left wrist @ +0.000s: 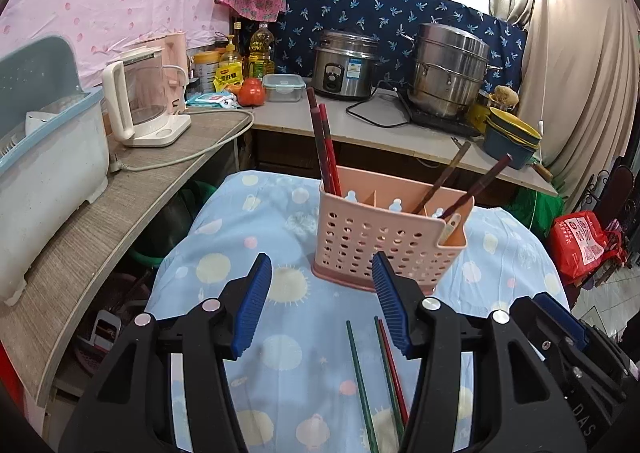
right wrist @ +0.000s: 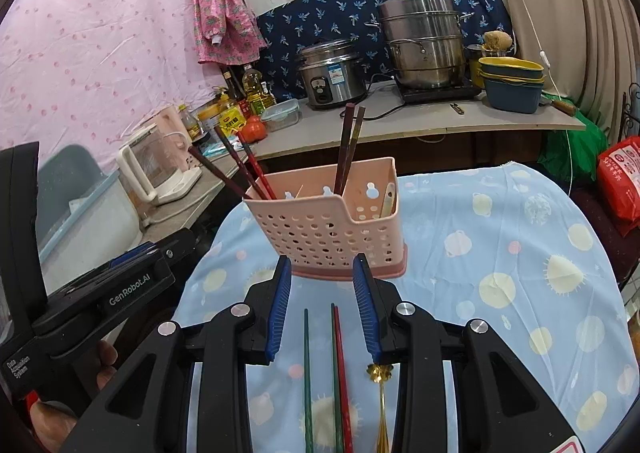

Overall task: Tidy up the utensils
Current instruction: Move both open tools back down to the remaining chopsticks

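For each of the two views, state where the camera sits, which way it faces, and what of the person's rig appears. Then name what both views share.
Left wrist: on the left gripper, facing the pink caddy; right gripper body at right edge.
Right wrist: on the right gripper, facing the caddy; left gripper and hand at left.
Shared: caddy, loose chopsticks, rice cooker.

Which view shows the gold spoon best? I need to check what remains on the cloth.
The right wrist view: the gold spoon lies on the cloth right of the red chopstick, its flower-shaped end partly under a finger of the open right hand-held gripper. The left wrist view shows only chopsticks; the spoon isn't visible there.
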`<action>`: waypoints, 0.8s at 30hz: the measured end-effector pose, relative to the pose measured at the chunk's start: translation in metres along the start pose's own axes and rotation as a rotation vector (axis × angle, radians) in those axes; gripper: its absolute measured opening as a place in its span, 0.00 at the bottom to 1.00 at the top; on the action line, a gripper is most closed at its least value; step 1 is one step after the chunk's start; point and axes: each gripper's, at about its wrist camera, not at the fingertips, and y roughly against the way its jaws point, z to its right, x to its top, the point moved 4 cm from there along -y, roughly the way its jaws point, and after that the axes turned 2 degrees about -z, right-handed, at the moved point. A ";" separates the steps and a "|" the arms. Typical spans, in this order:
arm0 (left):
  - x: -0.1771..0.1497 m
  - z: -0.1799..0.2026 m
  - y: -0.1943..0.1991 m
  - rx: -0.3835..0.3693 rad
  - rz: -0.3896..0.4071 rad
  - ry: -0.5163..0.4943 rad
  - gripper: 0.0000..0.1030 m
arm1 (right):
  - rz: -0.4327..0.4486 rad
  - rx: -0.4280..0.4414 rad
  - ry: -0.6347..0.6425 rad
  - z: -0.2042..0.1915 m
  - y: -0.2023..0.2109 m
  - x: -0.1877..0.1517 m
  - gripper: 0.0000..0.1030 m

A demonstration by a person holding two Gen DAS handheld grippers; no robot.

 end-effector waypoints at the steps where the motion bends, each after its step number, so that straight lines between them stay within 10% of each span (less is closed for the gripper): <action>1: -0.003 0.000 0.001 0.000 -0.003 -0.001 0.48 | -0.001 -0.002 0.005 -0.001 0.001 -0.002 0.31; 24: -0.134 -0.003 -0.011 0.007 -0.229 -0.066 0.48 | -0.248 -0.089 0.082 0.022 -0.001 -0.134 0.31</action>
